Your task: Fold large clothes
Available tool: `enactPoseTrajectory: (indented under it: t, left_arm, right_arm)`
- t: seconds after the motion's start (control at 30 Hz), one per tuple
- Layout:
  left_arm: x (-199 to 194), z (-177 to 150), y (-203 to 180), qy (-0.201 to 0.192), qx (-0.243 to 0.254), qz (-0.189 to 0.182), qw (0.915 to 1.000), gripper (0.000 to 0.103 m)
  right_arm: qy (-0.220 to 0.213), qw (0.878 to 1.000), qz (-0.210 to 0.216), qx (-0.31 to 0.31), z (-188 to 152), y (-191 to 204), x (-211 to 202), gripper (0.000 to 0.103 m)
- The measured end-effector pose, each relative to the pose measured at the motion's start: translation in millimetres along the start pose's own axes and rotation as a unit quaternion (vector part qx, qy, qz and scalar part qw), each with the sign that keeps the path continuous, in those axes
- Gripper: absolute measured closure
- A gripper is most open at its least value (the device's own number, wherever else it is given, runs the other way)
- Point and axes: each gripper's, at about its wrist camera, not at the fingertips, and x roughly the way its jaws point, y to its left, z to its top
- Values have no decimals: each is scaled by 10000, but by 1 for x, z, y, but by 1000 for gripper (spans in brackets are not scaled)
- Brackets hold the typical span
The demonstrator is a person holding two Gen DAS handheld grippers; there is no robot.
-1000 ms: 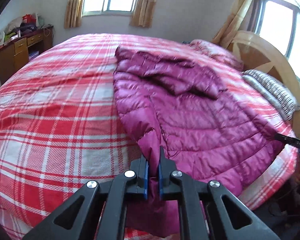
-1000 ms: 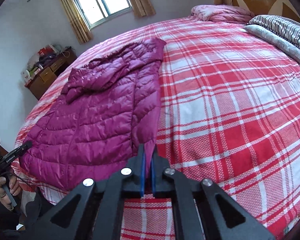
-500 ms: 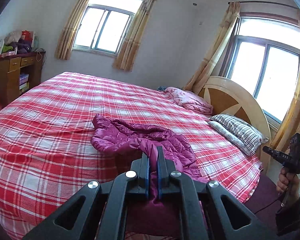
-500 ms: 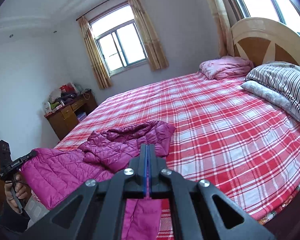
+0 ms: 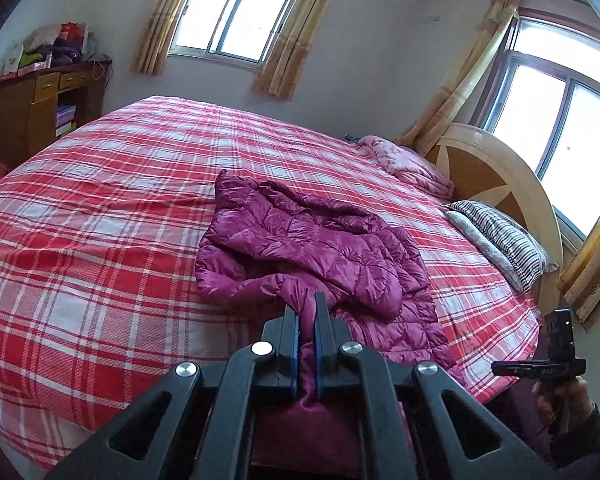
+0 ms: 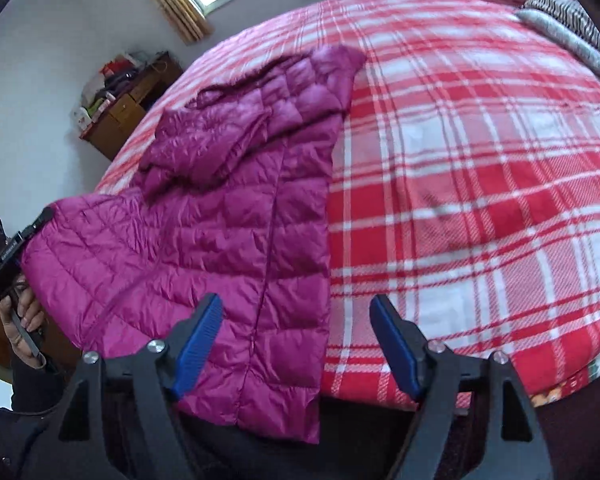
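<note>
A magenta quilted down jacket (image 5: 312, 248) lies on the red plaid bed (image 5: 100, 220), its hem hanging over the near edge. My left gripper (image 5: 307, 320) is shut on the jacket's hem, lifted a little above the bed. In the right wrist view the jacket (image 6: 228, 216) lies lengthwise on the left of the bed (image 6: 480, 168), hood end far. My right gripper (image 6: 296, 332) is open and empty above the jacket's near right hem. The left gripper (image 6: 8, 256) shows at the far left, holding the other hem corner. The right gripper (image 5: 540, 368) shows at the lower right of the left wrist view.
A wooden desk (image 5: 40, 108) with clutter stands at the far left wall. A folded pink quilt (image 5: 408, 164) and striped pillows (image 5: 504, 240) lie by the wooden headboard (image 5: 496, 184). Curtained windows (image 5: 236, 16) are behind.
My right gripper has opened and let go of the jacket hem, which has dropped onto the bed edge. Both grippers have come down from a raised position. The left stays shut on the hem.
</note>
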Motion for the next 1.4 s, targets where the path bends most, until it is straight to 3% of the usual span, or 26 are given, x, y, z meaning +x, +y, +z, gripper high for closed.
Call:
enactPoseTrajectory:
  t: [0.1, 0.23, 0.27, 0.3, 0.33, 0.37, 0.53, 0.7, 0.87, 1.07, 1.4]
  left_arm:
    - [1, -4, 4, 56, -25, 11, 10000, 98]
    - [5, -10, 12, 141, -115, 19, 9998, 98]
    - [6, -11, 13, 154, -129, 22, 9998, 98]
    - [6, -12, 14, 168, -135, 28, 9998, 98]
    - [6, -12, 13, 169, -130, 29, 9998, 98]
    - [5, -11, 12, 169, -117, 12, 9998, 98]
    - [-16, -4, 2, -1, -61, -216, 9997, 98]
    - [-46, 11, -9, -302, -90, -478, 9984, 98]
    - [-65, 21, -17, -527, -107, -682, 9962, 98]
    - [-53, 34, -5, -599, -197, -654, 9959, 98]
    - [52, 83, 40, -167, -673, -411, 9967, 98]
  right_arm:
    - [410, 9990, -139, 56, -14, -3, 23, 24]
    - [797, 9964, 65, 266, -29, -10, 41, 27]
    - [875, 9957, 162, 253, -31, -7, 44, 37]
    - [994, 9944, 292, 193, -34, -5, 48, 68]
    - [1073, 9935, 371, 123, -36, -3, 52, 89]
    - [1006, 9941, 394, 99, -36, -2, 51, 94]
    - [205, 9968, 772, -18, -26, 3, -10, 97]
    - [-859, 9898, 1138, -57, -16, 8, -101, 98]
    - [-1483, 9800, 1323, -119, -8, 23, -143, 98]
    - [-1878, 9721, 1402, -92, 34, 33, -151, 98]
    - [-1920, 9757, 1047, 110, 134, 28, -112, 98]
